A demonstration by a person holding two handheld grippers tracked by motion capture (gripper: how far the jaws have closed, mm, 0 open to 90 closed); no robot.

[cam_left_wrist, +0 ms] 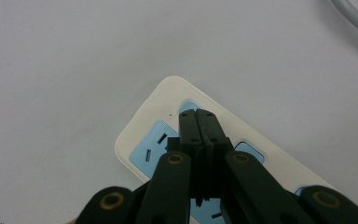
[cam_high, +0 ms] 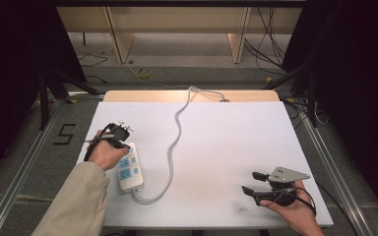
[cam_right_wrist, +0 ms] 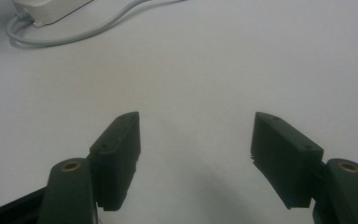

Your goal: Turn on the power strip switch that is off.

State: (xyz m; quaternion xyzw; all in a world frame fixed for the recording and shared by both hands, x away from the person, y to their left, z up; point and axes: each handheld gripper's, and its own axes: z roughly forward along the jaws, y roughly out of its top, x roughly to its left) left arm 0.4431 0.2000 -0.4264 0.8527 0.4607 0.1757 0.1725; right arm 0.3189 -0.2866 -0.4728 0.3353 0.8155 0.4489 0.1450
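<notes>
A white table (cam_high: 216, 142) sits over a grey floor with dark stands on both sides and pale wooden furniture beyond its far edge. From the high view I see my left gripper (cam_high: 119, 132) near the table's left edge, at the far end of a white power strip (cam_high: 130, 174) with blue sockets, which lies lengthwise along that edge, its grey cord (cam_high: 174, 140) looping from its near end and snaking up to the far edge. My left gripper view adds what the overhead one cannot: my left fingers (cam_left_wrist: 189, 128) are pressed flat together, nothing between them, their tips resting right at a small blue button at the rounded end of the strip, with a blue socket just beside them. My right gripper (cam_high: 254, 183) hangs near the table's near right corner, well apart from the strip. Its own view shows its fingers (cam_right_wrist: 119, 149) spread wide over bare white table, holding nothing, with the strip's cord end (cam_right_wrist: 46, 11) and the cord's loop far off in the upper left corner.
</notes>
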